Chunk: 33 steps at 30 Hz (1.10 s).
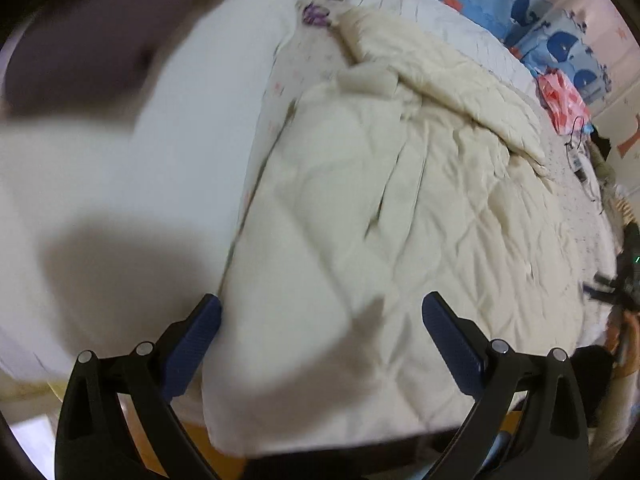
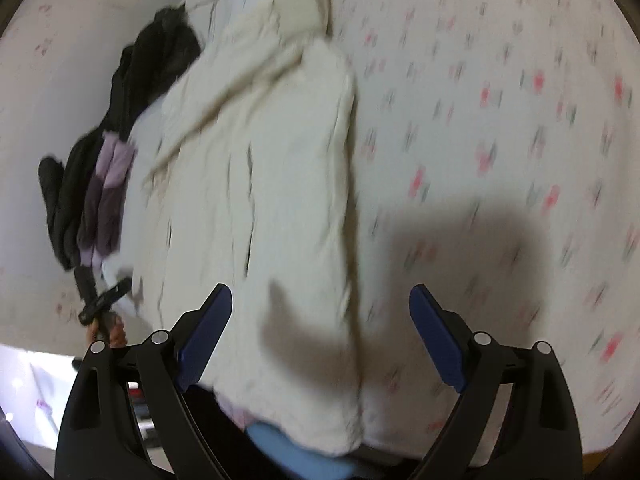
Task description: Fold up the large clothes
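A large cream quilted garment (image 1: 380, 216) lies spread on the bed, one part folded over at its far end. It also shows in the right wrist view (image 2: 260, 184), reaching the bed's near edge. My left gripper (image 1: 320, 312) is open and empty, hovering above the garment's near end. My right gripper (image 2: 320, 300) is open and empty above the garment's right edge. The other hand-held gripper shows small at the right edge of the left wrist view (image 1: 616, 288) and at the left of the right wrist view (image 2: 100, 304).
The bed has a white floral sheet (image 2: 500, 140). A dark and purple pile of clothes (image 2: 120, 132) lies left of the garment. A blue patterned bedding (image 1: 520, 4) and a pink item (image 1: 560, 100) lie at the far side. A blurred white and dark cloth (image 1: 120, 120) fills the left.
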Tool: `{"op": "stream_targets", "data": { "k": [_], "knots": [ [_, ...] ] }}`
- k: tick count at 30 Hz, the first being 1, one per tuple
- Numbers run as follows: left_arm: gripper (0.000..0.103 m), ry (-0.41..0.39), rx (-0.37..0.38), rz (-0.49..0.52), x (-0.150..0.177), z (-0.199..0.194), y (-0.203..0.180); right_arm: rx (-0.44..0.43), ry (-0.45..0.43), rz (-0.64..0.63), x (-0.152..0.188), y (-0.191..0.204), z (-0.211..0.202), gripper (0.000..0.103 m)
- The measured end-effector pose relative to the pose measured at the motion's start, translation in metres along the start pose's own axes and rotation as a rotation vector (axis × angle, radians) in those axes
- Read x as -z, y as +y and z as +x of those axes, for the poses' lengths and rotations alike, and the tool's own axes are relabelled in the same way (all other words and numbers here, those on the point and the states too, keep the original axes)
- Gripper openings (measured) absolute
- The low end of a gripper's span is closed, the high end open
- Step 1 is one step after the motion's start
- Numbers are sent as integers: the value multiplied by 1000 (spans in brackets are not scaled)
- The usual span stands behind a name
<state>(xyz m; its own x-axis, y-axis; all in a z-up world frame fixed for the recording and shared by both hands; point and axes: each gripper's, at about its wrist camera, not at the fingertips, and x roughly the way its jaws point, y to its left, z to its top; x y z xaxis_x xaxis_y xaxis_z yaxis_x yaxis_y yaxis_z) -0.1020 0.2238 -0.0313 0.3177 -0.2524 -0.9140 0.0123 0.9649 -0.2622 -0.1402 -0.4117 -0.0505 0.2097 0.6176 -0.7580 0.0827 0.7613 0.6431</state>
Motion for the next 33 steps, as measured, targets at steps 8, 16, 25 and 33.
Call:
{"op": "stream_targets", "data": {
  "k": [8, 16, 25, 33],
  "knots": [
    [96, -7, -37, -57, 29, -4, 15, 93, 56, -69, 32, 21, 31, 92],
    [27, 61, 29, -35, 47, 2, 4, -114, -21, -72, 40, 45, 35, 16],
    [14, -126, 318, -90, 25, -84, -29, -464, -358, -172, 2, 111, -68, 11],
    [21, -86, 184, -48, 16, -100, -29, -347, -266, -197, 0, 97, -96, 11]
  ]
}}
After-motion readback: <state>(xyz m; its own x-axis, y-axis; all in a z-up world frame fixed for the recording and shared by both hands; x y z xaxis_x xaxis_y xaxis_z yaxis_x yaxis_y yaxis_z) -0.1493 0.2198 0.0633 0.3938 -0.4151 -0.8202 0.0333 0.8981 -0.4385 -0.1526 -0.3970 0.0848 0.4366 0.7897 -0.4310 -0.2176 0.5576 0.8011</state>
